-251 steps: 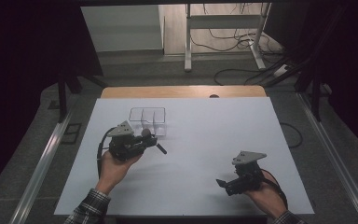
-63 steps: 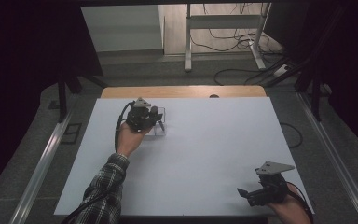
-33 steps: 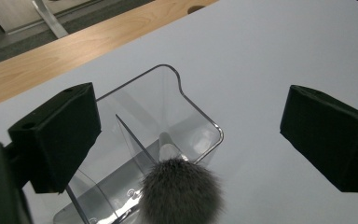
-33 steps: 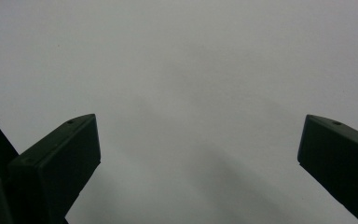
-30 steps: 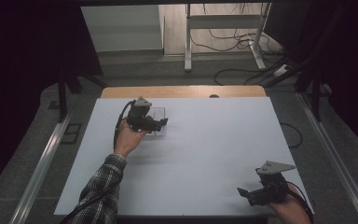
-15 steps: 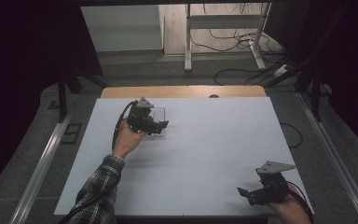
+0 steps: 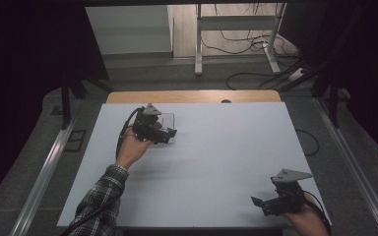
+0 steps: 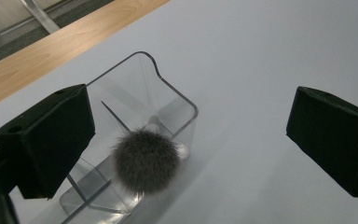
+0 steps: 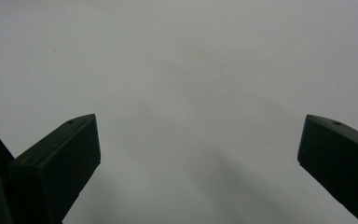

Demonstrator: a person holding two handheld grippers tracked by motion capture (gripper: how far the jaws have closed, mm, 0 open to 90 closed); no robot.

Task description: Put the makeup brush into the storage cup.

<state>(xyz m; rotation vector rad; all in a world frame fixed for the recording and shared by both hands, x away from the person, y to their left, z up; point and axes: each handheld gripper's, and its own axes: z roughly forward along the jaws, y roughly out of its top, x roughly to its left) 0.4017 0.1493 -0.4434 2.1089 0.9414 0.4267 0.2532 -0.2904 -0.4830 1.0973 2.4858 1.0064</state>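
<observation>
Your left gripper point(image 8: 191, 140) has its jaws spread wide, holding nothing, and hovers over the clear divided organizer point(image 8: 140, 116) near the far left of the white table point(image 7: 216, 162). The grey fluffy brush head point(image 8: 145, 161) sits inside an end compartment, just beside the left jaw. Your right gripper point(image 9: 198, 163) is also wide apart and empty, over bare table at the near right corner, well apart from the organizer.

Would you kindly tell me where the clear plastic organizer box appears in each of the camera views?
High view: clear organizer box upper left of the white table, under the left gripper.
Left gripper view: lower left, holding a fluffy brush.
Right gripper view: not there.
Shared landmark: white table.
</observation>
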